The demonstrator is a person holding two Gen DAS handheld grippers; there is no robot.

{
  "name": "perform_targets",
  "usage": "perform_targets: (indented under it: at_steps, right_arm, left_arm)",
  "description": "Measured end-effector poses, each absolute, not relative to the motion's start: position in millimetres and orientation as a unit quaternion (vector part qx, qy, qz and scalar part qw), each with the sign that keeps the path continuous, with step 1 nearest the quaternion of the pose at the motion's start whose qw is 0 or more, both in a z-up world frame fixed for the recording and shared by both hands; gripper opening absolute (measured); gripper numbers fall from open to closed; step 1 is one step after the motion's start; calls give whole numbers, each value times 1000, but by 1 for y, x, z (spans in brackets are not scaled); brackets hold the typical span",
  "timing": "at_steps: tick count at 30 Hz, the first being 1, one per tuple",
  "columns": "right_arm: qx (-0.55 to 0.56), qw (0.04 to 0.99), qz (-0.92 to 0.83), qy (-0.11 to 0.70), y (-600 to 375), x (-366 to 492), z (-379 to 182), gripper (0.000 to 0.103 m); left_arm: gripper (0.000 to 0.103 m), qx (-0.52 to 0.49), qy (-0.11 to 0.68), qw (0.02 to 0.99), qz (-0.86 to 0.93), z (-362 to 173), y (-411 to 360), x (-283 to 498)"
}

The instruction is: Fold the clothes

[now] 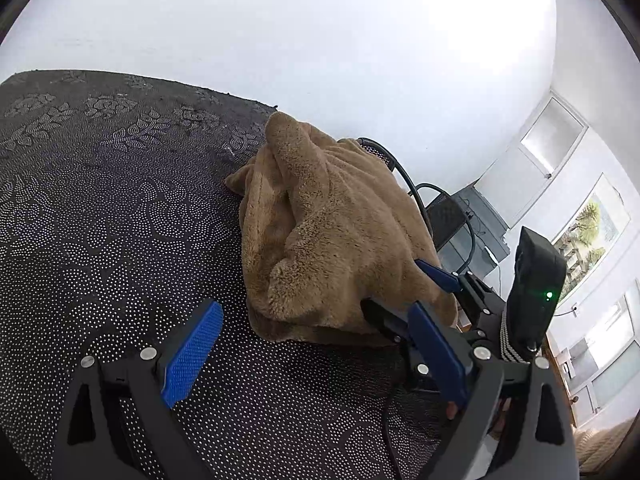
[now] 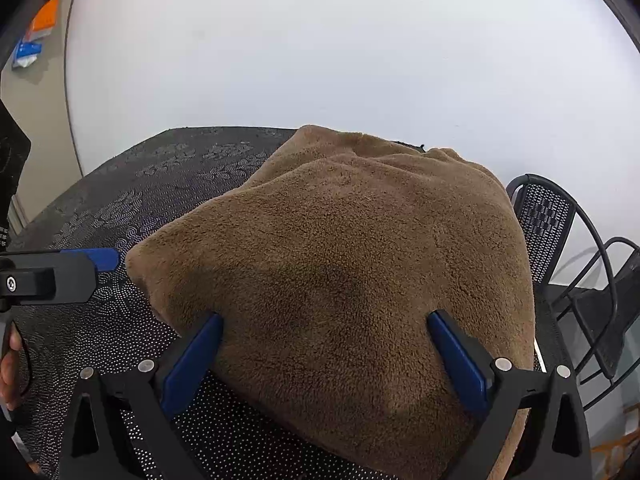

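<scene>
A brown fleece garment (image 1: 332,232) lies in a crumpled heap on the black dotted tablecloth (image 1: 120,220), near the table's right edge. My left gripper (image 1: 316,344) is open just in front of the heap's near edge, with nothing between its blue pads. In the right wrist view the garment (image 2: 340,272) fills the middle, and my right gripper (image 2: 324,320) is open wide with its fingers pressed against the fleece on either side of a bulge. The right gripper (image 1: 394,284) also shows in the left wrist view at the heap's right side. One blue fingertip (image 2: 106,259) of the left gripper shows at the left.
A black mesh metal chair (image 2: 544,220) stands right of the table, with a second dark chair (image 2: 608,312) nearer. A person's hand (image 2: 8,360) is at the left edge. A white wall rises behind the table, with windows (image 1: 592,232) at the right.
</scene>
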State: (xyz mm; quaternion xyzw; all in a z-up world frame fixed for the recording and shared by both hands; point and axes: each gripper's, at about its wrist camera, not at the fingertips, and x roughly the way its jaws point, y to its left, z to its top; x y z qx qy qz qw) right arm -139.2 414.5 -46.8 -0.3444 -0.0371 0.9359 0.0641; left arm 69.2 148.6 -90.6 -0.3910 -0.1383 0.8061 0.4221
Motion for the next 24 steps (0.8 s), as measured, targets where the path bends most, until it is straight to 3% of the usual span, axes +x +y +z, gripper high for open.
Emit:
perform_targets:
  at_steps: [2, 24]
  right_arm:
    - [-342, 67, 937, -35, 409, -136, -47, 103]
    - [-273, 110, 956, 17, 424, -80, -27, 102]
  left_arm:
    - [103, -387, -137, 419, 810, -89, 147, 72]
    - [103, -379, -179, 416, 807, -81, 131, 51]
